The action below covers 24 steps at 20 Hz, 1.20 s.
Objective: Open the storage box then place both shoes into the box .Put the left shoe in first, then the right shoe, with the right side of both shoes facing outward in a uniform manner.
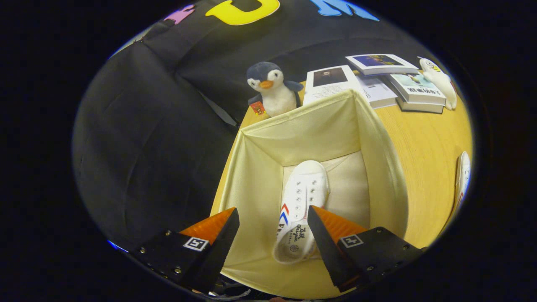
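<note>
The gripper [272, 222] hung open over the storage box [256, 176], empty, one shoe [300, 201] lying inside. Next, I judged, came the second shoe [462, 176], at three o'clock on the table [419, 142].

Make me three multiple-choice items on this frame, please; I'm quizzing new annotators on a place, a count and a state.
1. Where is the penguin plush?
A. inside the storage box
B. on the table just beyond the box's far wall
C. on top of the books

2. How many shoes lie inside the storage box?
A. none
B. one
C. two

3. What state is the tool in?
A. open, holding nothing
B. shut on the shoe in the box
C. shut on the box's wall

Answers:
1 B: the plush stands behind the far rim, beside the books.
2 B: a single white shoe lies on the box's floor; another shoe lies out on the table.
3 A: its fingers stand wide apart above the box, with the shoe below the gap and not pressed.
</note>
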Available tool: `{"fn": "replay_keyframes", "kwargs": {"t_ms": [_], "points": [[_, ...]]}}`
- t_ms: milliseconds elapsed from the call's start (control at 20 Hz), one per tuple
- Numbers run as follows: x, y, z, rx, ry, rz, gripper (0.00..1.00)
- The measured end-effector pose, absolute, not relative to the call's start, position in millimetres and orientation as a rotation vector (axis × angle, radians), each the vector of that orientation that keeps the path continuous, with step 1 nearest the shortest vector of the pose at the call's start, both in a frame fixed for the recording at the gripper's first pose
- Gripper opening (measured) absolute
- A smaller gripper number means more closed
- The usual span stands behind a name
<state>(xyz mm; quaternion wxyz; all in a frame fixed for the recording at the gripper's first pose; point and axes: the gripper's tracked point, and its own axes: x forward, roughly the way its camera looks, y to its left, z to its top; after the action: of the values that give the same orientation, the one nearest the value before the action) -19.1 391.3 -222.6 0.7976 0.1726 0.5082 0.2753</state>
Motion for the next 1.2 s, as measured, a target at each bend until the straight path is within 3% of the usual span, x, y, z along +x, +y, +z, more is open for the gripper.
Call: {"fn": "replay_keyframes", "kwargs": {"t_ms": [400, 1200], "points": [[-11, 319, -168, 0.350, 0.948, 0.618, 0.98], [25, 97, -220, 0.235, 0.924, 0.281, 0.98]]}}
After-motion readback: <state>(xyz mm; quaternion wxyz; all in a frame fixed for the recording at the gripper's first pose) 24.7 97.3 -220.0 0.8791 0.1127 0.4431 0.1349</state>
